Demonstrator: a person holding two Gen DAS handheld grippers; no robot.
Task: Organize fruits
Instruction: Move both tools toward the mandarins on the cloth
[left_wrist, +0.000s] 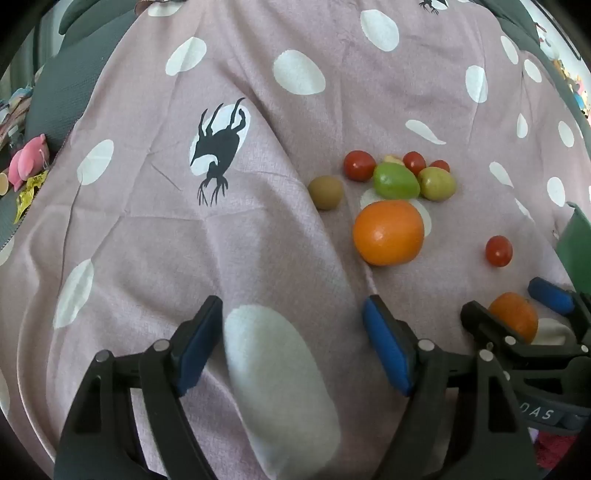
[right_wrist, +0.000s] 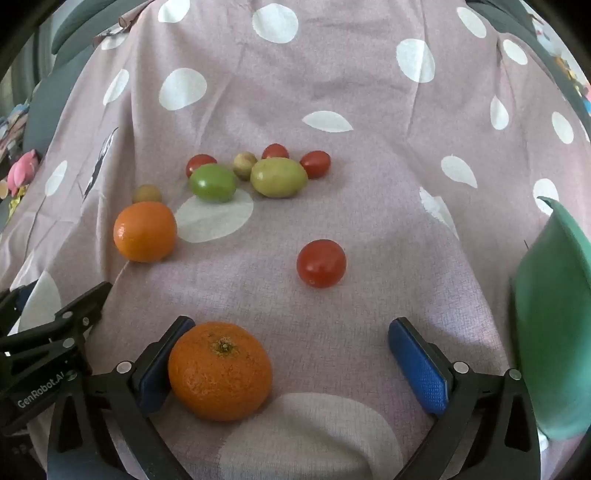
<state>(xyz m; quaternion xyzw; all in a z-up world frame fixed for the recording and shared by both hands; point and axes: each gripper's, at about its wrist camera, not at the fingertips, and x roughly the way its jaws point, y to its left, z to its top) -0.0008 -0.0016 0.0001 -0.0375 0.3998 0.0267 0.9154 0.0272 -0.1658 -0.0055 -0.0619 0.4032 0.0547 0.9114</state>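
nothing looks sorted yet. left gripper (left_wrist: 293, 347) hangs at lower centre of its view, fingers spread over bare cloth (left_wrist: 258, 221). right gripper (right_wrist: 291, 363), fingers spread, brackets a mandarin (right_wrist: 220, 371) touching the left pad only. other fruits (right_wrist: 258, 173) lie scattered mid-frame; green container (right_wrist: 554, 314) waits far right.

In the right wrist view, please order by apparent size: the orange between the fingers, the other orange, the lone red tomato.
1. Near orange, though closeness to the camera enlarges it.
2. Far orange.
3. Lone red tomato.
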